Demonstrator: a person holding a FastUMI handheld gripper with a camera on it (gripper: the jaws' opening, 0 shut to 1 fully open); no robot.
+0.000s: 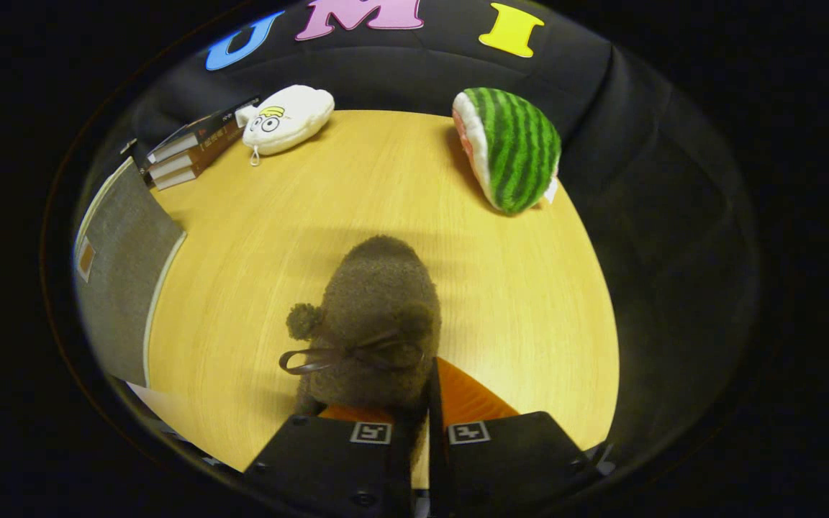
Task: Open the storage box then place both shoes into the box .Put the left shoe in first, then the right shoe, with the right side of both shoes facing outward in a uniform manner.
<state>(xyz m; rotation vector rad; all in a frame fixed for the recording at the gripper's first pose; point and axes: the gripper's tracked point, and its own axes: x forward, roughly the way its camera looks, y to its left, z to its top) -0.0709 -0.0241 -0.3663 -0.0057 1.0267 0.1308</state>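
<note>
Shoe [375, 320], brown and fuzzy: your tongs [418, 432] are gripping its rim; bare desk [529, 302] is lying open beyond, watermelon plush [512, 147] sitting at far edge.

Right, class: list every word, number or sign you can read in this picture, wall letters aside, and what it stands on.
Books: spine print too small to read.
Grey box: small tag, blurred.
Gripper, shut on the brown shoe at its rim: square code markers, no words.
Nothing legible.
</note>
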